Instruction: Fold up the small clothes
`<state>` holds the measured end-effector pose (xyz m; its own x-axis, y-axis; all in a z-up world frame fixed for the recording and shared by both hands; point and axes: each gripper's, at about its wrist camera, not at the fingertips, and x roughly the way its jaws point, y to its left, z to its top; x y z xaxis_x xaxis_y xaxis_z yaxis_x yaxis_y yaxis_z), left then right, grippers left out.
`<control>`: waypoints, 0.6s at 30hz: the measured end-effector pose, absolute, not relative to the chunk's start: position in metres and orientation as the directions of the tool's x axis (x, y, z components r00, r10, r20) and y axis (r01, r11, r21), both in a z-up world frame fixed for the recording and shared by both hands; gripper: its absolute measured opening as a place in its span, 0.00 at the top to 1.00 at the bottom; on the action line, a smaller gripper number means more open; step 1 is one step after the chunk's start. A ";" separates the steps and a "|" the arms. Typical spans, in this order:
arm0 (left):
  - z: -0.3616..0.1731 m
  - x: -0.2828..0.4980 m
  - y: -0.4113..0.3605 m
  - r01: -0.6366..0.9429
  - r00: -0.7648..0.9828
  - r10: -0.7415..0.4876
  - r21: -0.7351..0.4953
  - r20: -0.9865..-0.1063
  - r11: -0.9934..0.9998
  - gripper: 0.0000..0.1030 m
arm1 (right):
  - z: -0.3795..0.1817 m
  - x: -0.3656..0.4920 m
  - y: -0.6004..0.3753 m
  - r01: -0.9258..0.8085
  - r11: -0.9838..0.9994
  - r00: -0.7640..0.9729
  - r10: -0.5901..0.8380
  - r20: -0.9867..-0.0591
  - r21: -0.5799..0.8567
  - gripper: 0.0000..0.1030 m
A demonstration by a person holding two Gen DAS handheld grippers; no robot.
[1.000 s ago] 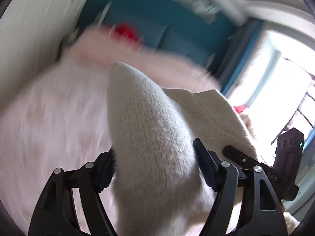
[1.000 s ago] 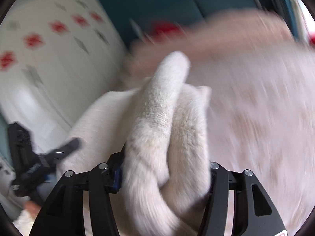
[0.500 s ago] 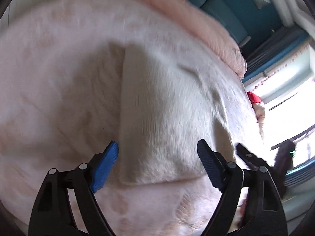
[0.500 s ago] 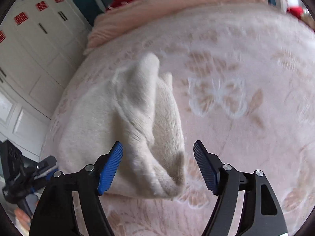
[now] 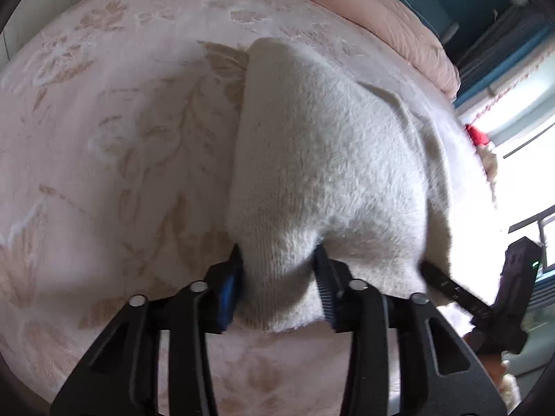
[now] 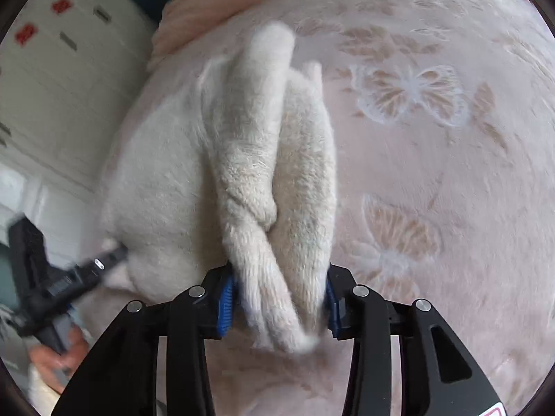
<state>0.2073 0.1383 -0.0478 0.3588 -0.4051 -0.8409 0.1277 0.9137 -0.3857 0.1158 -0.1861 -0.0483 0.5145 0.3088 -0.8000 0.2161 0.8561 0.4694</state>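
- Left gripper (image 5: 279, 282): jaws pinched narrow on a bunched near corner of the cream fleece garment (image 5: 322, 159); blue pad (image 5: 227, 289) shows on one finger, cloth bulging out between the two
- Right gripper (image 6: 279, 294): jaws likewise closed on the garment's other near corner (image 6: 277, 173), where the cloth is twisted into two rope-like ridges running away from the fingers
- Garment lies on the pink bedspread (image 5: 104, 138), its near edge raised at both grippers, the rest resting on the spread; the far edge falls short of the rolled pink quilt (image 5: 381, 3) at the bed's head
- Progress, as judged: garment looks already doubled at least once (a flap edge shows on top in the left view); both near corners gripped, so a further fold is probably in hand, not yet laid; smoothing and squaring left
- Materials: garment thick, fuzzy, limp, bunches rather than creases; the twist on the right side would need shaking out
- Bedspread soft plush, embossed with tan butterflies (image 6: 409, 90) and leaves
- Beside the bed from the garment: white panelled cupboard (image 6: 45, 79) with red marks
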 end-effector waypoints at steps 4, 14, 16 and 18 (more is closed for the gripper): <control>-0.008 0.184 0.141 0.158 0.444 -0.385 -0.352 -0.809 0.923 0.62 | 0.016 0.090 -0.180 0.164 0.916 0.638 0.184 -0.748 0.366 0.74; -0.023 0.203 0.090 0.217 0.405 -0.246 -0.169 -0.880 0.961 0.62 | -0.034 0.148 -0.140 0.102 0.971 0.427 0.154 -0.891 0.217 0.99; -0.020 0.203 0.091 0.208 0.404 -0.232 -0.159 -0.885 0.965 0.62 | -0.005 0.147 -0.135 0.076 0.968 0.469 0.176 -0.866 0.238 0.98; -0.001 0.204 0.093 0.220 0.426 -0.285 -0.208 -0.859 0.953 0.62 | 0.027 0.154 -0.132 0.035 0.962 0.523 0.212 -0.826 0.269 0.98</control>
<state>0.2042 0.0932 -0.0005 0.4257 -0.2854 -0.8587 0.2197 0.9532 -0.2079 0.1537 -0.1323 0.0272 0.5227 0.2120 -0.8257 0.0348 0.9625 0.2691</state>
